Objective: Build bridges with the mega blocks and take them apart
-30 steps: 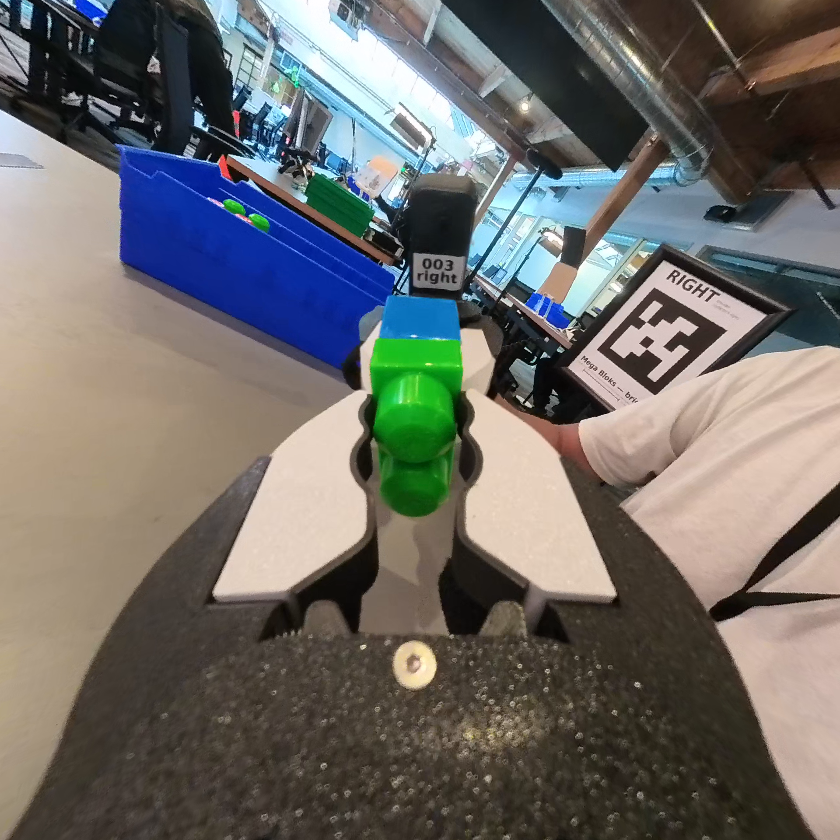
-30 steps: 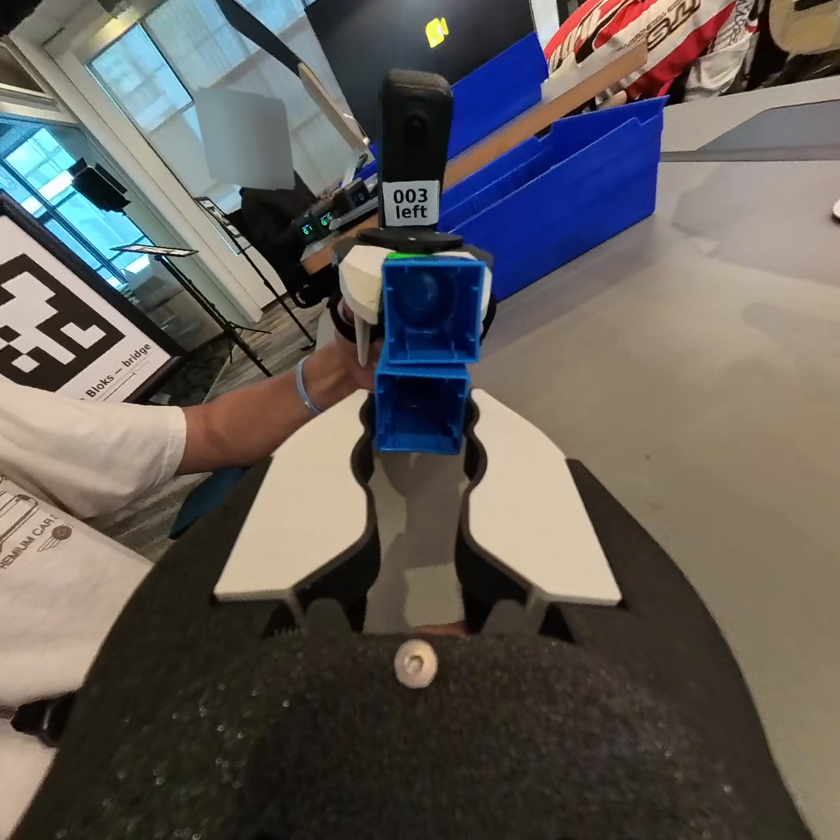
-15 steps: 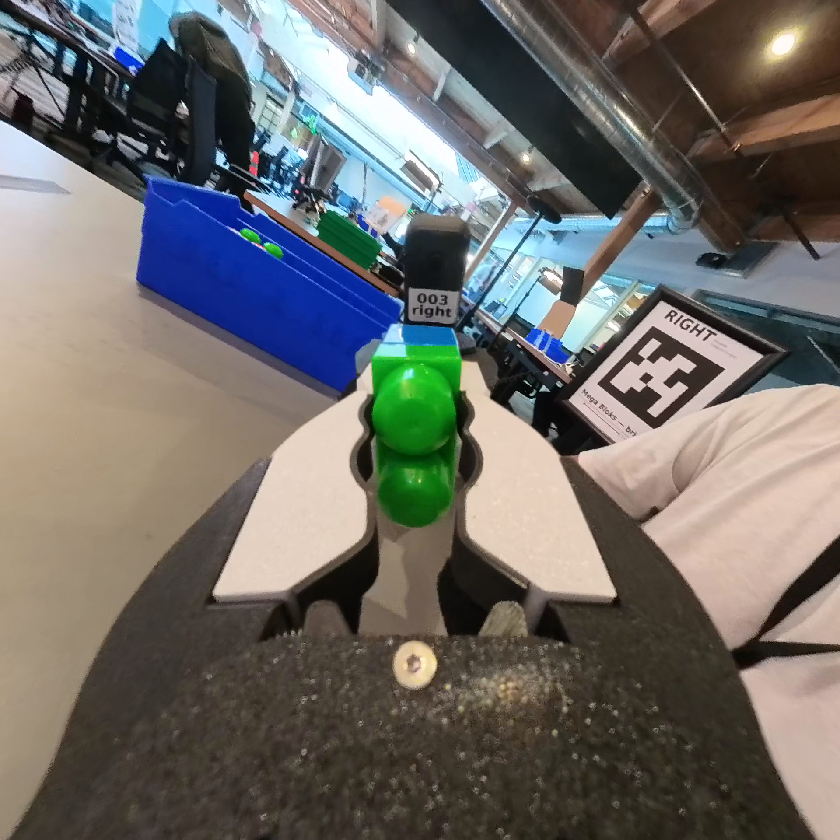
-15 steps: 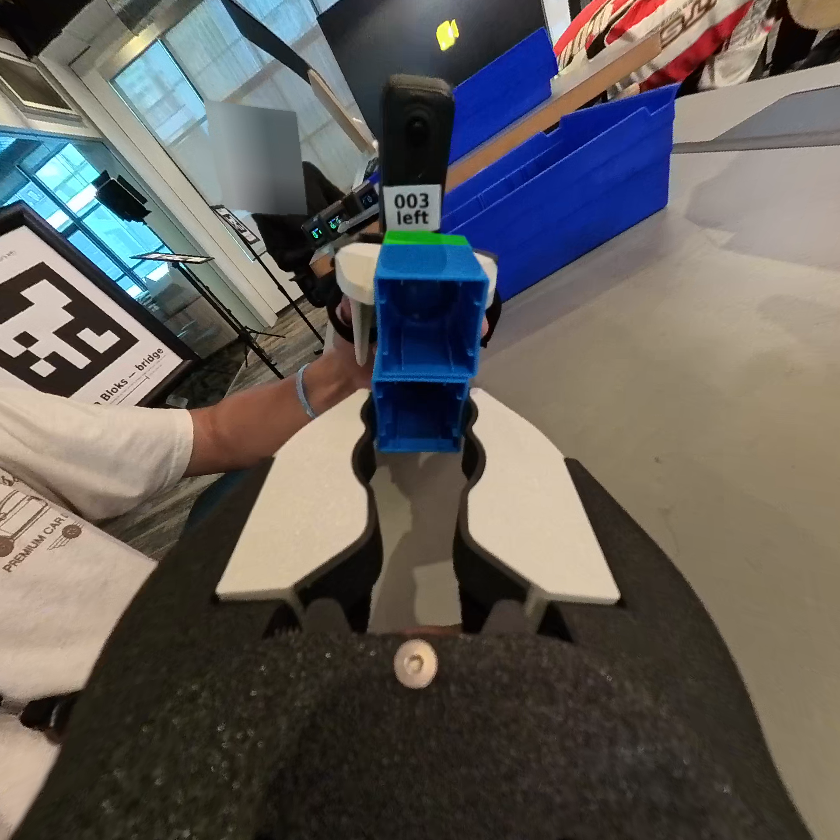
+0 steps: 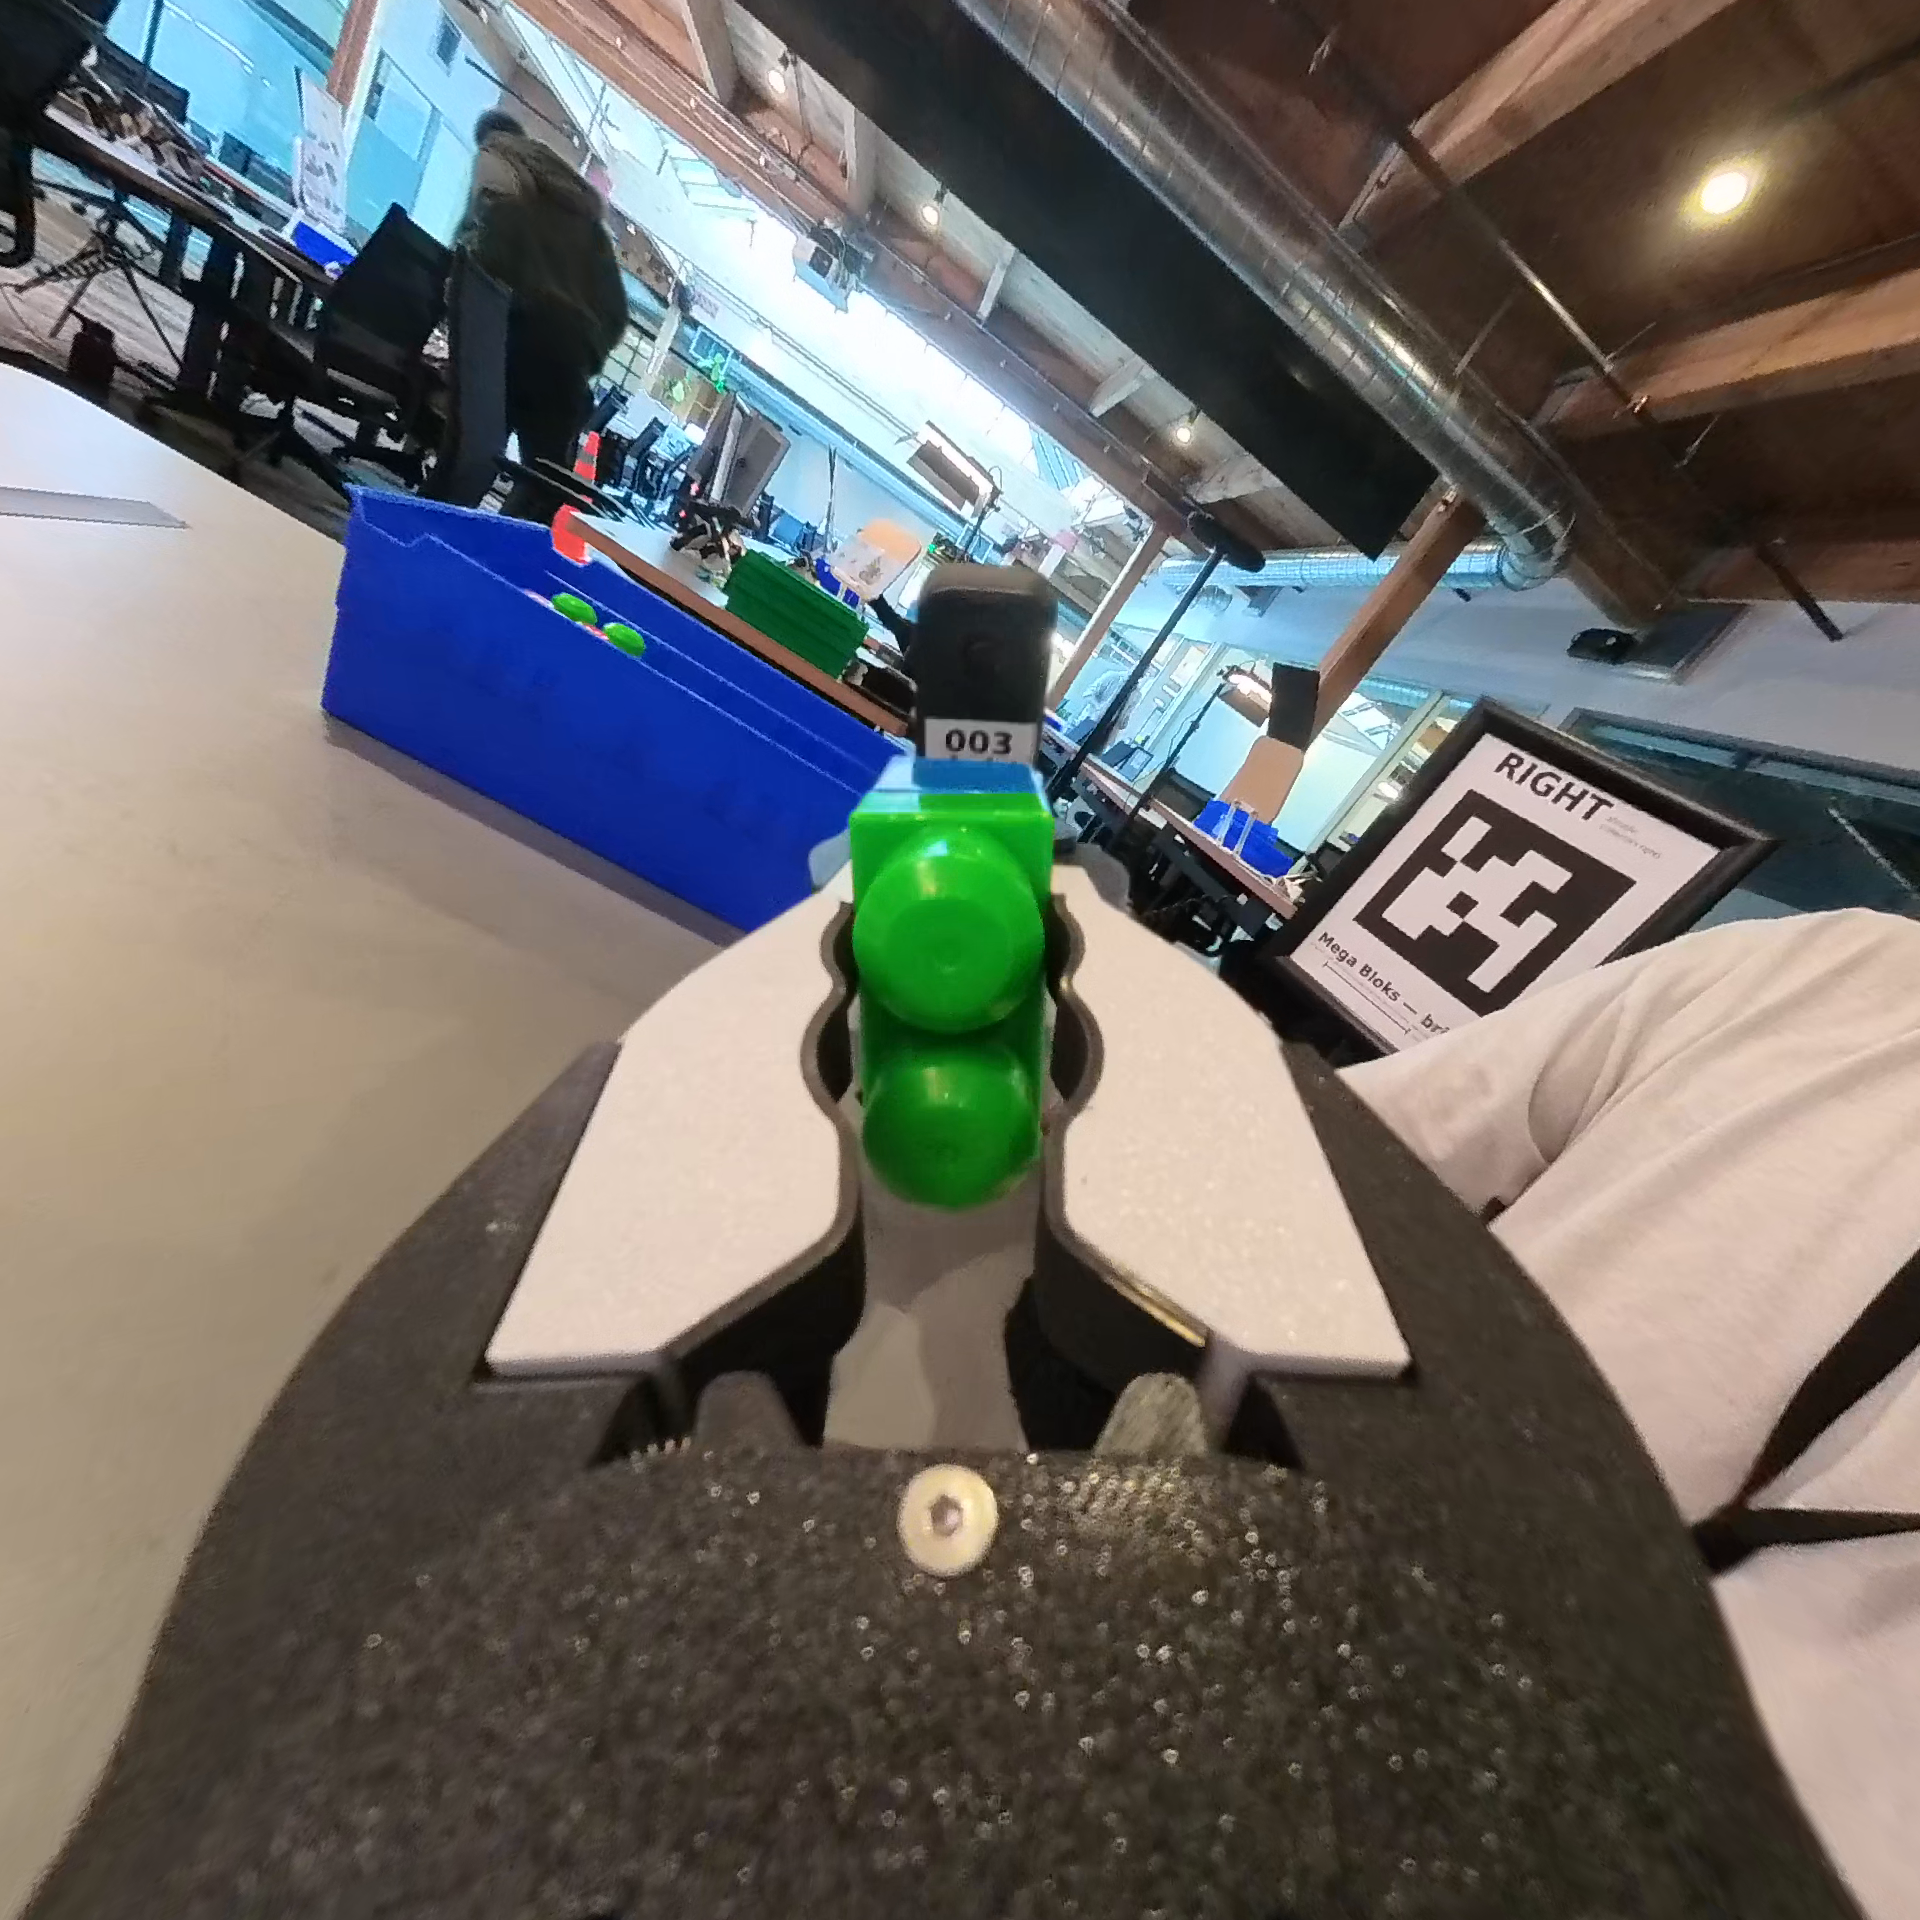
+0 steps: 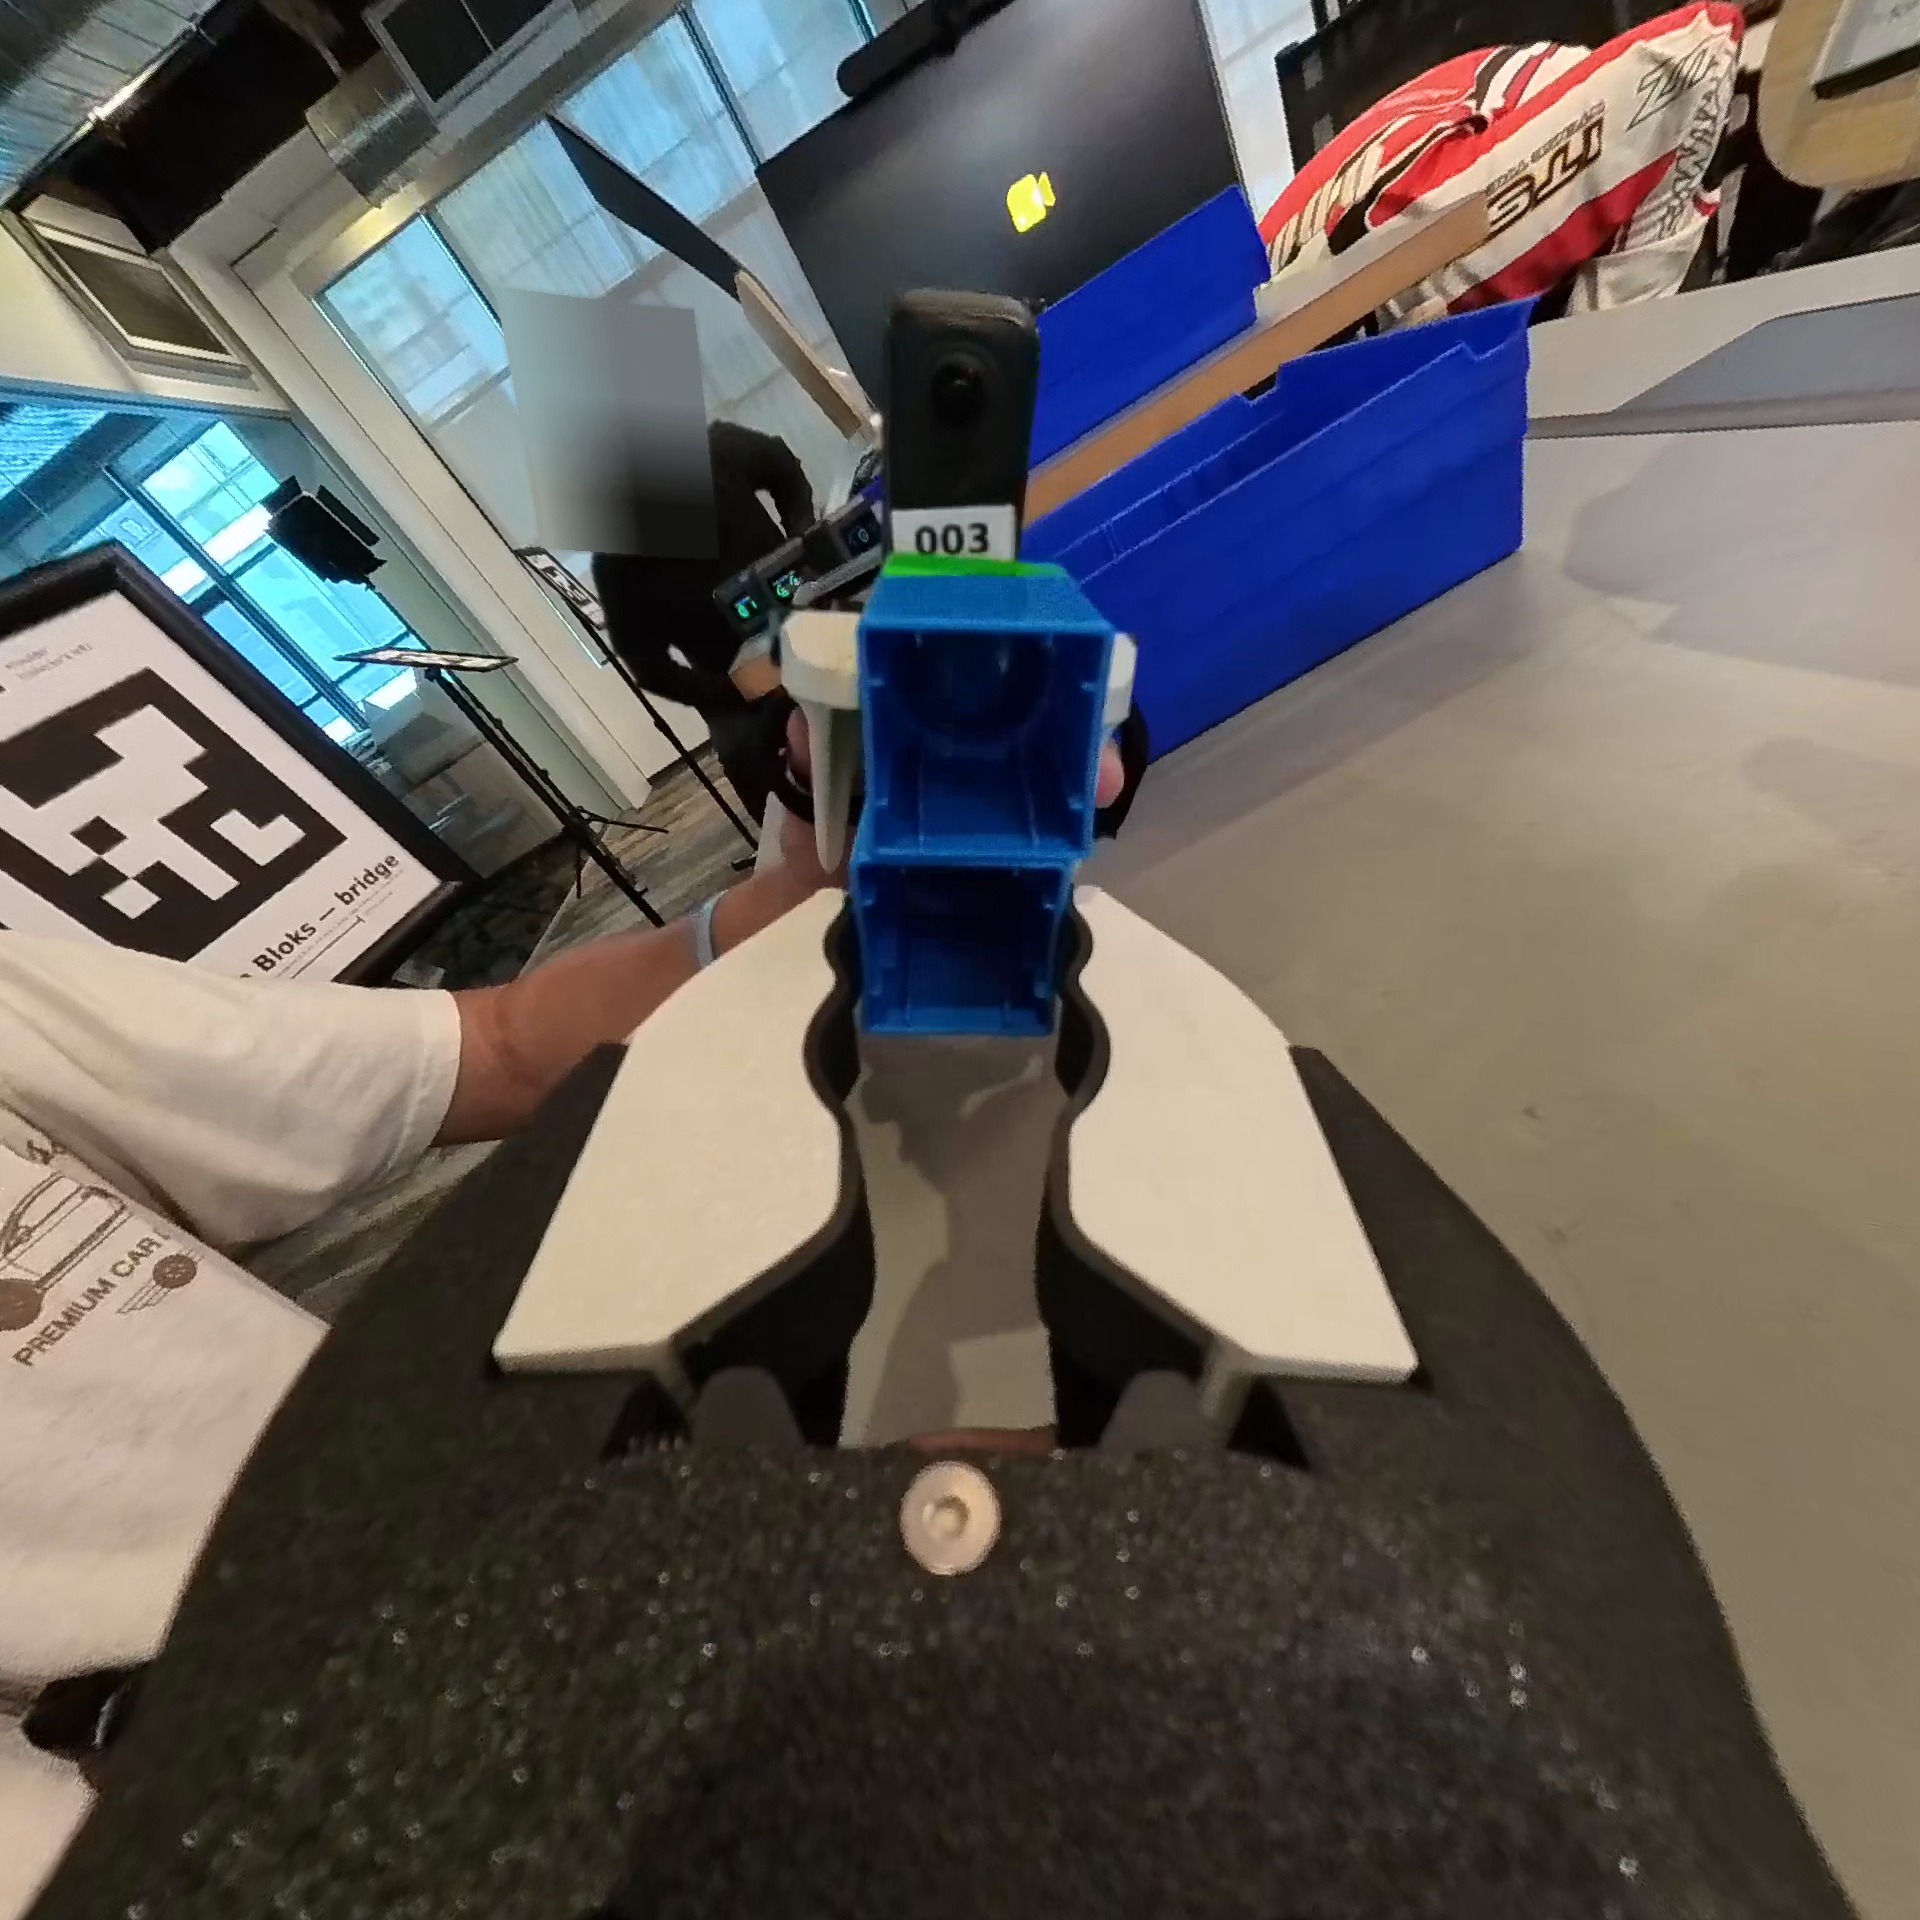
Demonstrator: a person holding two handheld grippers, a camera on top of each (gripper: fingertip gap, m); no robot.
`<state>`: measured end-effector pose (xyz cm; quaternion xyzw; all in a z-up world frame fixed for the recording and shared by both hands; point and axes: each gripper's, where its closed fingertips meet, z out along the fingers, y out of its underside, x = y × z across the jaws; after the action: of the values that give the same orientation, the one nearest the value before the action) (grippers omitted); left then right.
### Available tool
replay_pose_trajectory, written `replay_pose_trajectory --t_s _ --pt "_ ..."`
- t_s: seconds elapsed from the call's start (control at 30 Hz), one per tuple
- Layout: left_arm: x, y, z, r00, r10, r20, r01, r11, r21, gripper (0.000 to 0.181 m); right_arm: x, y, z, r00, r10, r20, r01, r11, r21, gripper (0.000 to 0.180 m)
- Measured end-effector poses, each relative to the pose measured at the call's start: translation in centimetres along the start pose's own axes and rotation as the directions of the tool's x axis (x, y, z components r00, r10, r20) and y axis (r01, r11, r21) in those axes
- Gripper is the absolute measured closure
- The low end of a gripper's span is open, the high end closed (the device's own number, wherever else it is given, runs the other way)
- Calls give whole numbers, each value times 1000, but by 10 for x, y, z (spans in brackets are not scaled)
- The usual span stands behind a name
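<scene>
Two tongs clamp one green block and one blue block.

Bright window daylight, strong fisheye distortion

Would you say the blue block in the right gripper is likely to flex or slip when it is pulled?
Probably stiff: the blue block looks like hard moulded plastic. Likely light, since its underside is hollow. Its smooth walls might slip, though the right gripper clamps it between notched fingers.

The left tool clamps a green block, studs facing the camera, with a blue block joined behind it.
</scene>
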<state>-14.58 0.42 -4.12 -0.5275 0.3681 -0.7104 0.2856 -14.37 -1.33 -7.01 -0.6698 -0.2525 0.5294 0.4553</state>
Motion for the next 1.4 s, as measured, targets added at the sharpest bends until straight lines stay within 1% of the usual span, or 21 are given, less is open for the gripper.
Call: replay_pose_trajectory --t_s 0.07,0.1,0.13,0.2,0.27,0.3,0.33,0.47,0.7,0.9,1.03,1.07,1.13,1.17,1.23,1.27,1.4 --pt "1 0 -2 1000 -11 -12 11 1000 -7 144 -1 -1 -1 1000 -5 3 5 1000 -2 145" --pt "0 0 -2 1000 -17 -5 17 1000 -8 135 -1 -3 -3 1000 -2 4 2 1000 9 145" --pt "-2 2 -2 1000 -24 0 24 1000 -18 131 0 -4 -5 1000 4 5 -4 1000 15 145" --pt "-2 8 -1 1000 -23 -2 23 998 -55 130 2 -6 -10 1000 8 3 -8 1000 29 145" --pt "-1 17 3 1000 0 4 1 995 -102 131 2 -8 -12 1000 12 8 -12 999 33 145" --pt "-1 23 6 1000 13 3 -12 991 -135 134 2 -8 -12 1000 13 10 -13 999 34 145" --pt "0 28 8 1000 26 1 -26 986 -163 145 1 -9 -13 1000 17 18 -18 999 39 145" --pt "-1 32 10 1000 31 7 -29 982 -185 145 2 -10 -14 1000 12 6 -12 999 41 145" --pt "-1 31 12 1000 15 6 -14 986 -166 146 2 -12 -15 1000 21 11 -22 998 61 145" --pt "3 30 13 1000 24 -8 -25 986 -165 146 -2 -14 -16 1000 5 4 -5 999 44 145" --pt "2 30 11 1000 15 -12 -17 984 -178 146 -2 -10 -14 1000 27 6 -27 1000 14 144" --pt "2 31 10 1000 15 -8 -16 983 -183 146 -1 -11 -16 999 41 11 -41 999 20 143" --pt "1 31 9 1000 18 -1 -18 983 -183 146 3 -17 -20 998 61 4 -61 996 59 130" --pt "1 31 9 1000 12 -4 -13 983 -184 146 5 -20 -22 998 64 -2 -64 995 72 129" --pt "0 32 9 1000 10 -1 -10 981 -192 146 6 -24 -26 999 47 -13 -46 995 90 136" --pt "-1 34 10 1000 11 3 -10 979 -203 146 4 -24 -26 999 33 -7 -33 996 83 144" --pt "-3 40 11 1000 17 12 -14 973 -232 146 4 -22 -27 1000 26 -17 -25 998 56 146"
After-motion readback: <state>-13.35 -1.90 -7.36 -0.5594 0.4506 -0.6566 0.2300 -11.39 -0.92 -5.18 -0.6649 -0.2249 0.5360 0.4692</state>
